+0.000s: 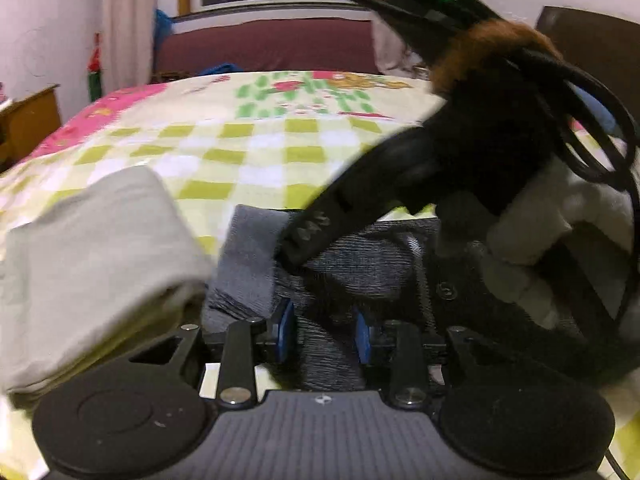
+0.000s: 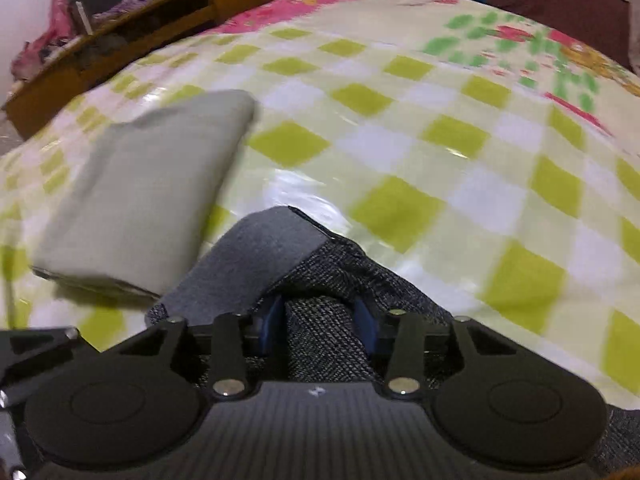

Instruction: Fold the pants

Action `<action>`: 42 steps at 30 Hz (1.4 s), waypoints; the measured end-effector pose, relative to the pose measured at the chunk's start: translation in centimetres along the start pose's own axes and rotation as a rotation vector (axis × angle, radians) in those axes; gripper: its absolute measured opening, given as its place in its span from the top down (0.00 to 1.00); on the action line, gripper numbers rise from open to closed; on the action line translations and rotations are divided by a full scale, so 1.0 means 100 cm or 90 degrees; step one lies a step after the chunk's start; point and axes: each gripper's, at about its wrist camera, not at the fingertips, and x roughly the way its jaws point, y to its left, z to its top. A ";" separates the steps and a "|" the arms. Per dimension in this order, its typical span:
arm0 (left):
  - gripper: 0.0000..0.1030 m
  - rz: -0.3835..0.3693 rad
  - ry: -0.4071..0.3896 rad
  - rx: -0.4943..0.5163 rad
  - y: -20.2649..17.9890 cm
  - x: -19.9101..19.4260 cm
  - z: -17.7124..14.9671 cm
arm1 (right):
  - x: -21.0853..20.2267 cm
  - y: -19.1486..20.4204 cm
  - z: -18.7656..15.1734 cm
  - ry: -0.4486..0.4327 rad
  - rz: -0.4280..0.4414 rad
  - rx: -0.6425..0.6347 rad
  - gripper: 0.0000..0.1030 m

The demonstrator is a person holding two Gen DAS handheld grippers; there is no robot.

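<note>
Both tools are gripping bunched dark grey pants (image 2: pixel 320 344), left tool (image 1: pixel 324 334) and right tool (image 2: pixel 320 322), beside a folded beige garment (image 2: pixel 148 192) on the checked bedsheet (image 2: pixel 440 152).

Pants (image 2: pixel 320 320) bunched on the bedspread (image 2: pixel 400 140), pinched between the fingers of the left gripper (image 1: pixel 324 336) and of the right gripper (image 2: pixel 320 328), 2 grips close together. Folded cloth (image 2: pixel 152 192) lying just left of the pants. Wooden cabinet (image 2: pixel 160 24) beyond, far left. Headboard (image 1: pixel 264 44) behind.
</note>
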 end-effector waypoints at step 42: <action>0.55 -0.219 0.075 0.400 -0.326 -0.006 -0.016 | -0.360 -0.273 -0.454 -0.404 -0.369 0.846 0.58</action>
